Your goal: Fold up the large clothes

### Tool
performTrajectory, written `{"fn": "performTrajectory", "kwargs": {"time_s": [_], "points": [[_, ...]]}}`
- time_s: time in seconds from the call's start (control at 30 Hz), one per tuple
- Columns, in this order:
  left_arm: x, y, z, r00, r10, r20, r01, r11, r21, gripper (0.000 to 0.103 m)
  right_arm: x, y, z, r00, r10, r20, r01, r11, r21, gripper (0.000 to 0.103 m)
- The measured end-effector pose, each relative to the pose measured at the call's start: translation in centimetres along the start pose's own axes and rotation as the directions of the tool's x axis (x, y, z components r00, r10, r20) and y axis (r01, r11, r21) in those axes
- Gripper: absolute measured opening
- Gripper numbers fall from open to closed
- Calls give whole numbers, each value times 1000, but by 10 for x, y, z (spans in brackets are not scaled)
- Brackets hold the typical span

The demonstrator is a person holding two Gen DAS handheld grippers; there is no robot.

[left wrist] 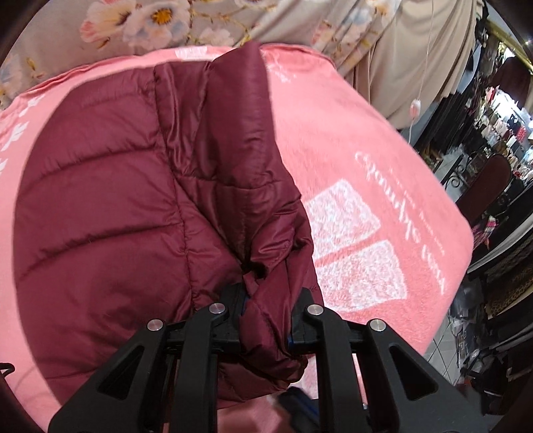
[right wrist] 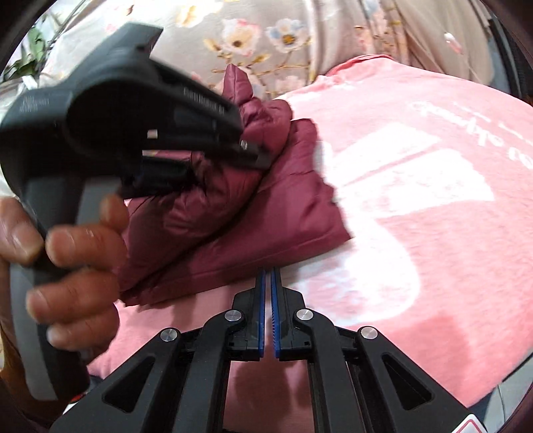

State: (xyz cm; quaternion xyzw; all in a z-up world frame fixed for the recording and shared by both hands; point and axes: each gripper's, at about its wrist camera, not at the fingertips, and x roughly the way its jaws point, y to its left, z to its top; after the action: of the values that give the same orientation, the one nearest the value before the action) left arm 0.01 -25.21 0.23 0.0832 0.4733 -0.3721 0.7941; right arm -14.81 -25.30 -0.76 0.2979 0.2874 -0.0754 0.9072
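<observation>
Left gripper (left wrist: 266,319) was clamped on a bunched fold of the quilted maroon puffer jacket (left wrist: 110,200), which was spread on the pink fleece blanket (left wrist: 349,140). Right gripper (right wrist: 268,313) was pressed shut, holding nothing, just beside the jacket's hem. The lifted fold would best be carried across flat and released squarely. No containers were seen.

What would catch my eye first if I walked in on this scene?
Probably the puffy maroon jacket spread over a pink blanket with white print. The left gripper pinches a fold of the jacket, while the right gripper hovers shut and empty near the jacket's edge. Behind hangs a flowered curtain.
</observation>
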Motion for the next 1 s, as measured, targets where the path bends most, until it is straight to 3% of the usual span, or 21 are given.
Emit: {"fn": "performTrajectory", "kwargs": {"time_s": [0.2, 0.3, 0.4, 0.47, 0.5, 0.53, 0.6, 0.67, 0.77, 0.87, 1.0], "points": [[32, -6, 0, 999, 28, -45, -28, 1000, -4, 14, 3, -17, 6, 999, -33, -2, 33, 999, 29, 4], [37, -10, 1, 999, 32, -42, -31, 999, 7, 14, -1, -23, 10, 999, -32, 9, 32, 999, 25, 9], [27, -11, 2, 1000, -2, -29, 2, 1000, 12, 21, -6, -21, 18, 999, -35, 30, 35, 999, 6, 11], [8, -9, 6, 998, -67, -14, 67, 998, -15, 32, -12, -19, 30, 997, -44, 59, 45, 999, -25, 15], [-8, -7, 10, 995, -97, 8, 97, 995, -20, 35, -17, -17, 33, 996, -42, 74, 45, 998, -39, 28], [-21, -6, 13, 993, -117, 33, 117, 993, -17, 40, -22, -15, 37, 995, -36, 92, 41, 998, -48, 48], [-53, -1, 26, 986, -149, 77, 150, 989, -6, 48, -32, -9, 45, 990, -17, 137, 25, 998, -61, 66], [-87, 9, 43, 975, -151, 165, 154, 988, -6, 65, -37, 0, 53, 985, 15, 171, 0, 996, -84, 71], [-112, 26, 71, 966, -109, 234, 113, 994, -6, 73, -32, 13, 64, 982, 54, 180, -38, 995, -92, 72], [-95, 25, 95, 979, -29, 201, 29, 1000, 4, 73, -16, 17, 74, 982, 49, 181, -38, 997, -63, 72], [-55, 27, 112, 997, 0, 75, -1, 1000, 13, 65, -4, 11, 82, 979, 38, 199, -42, 999, 19, 71]]}}
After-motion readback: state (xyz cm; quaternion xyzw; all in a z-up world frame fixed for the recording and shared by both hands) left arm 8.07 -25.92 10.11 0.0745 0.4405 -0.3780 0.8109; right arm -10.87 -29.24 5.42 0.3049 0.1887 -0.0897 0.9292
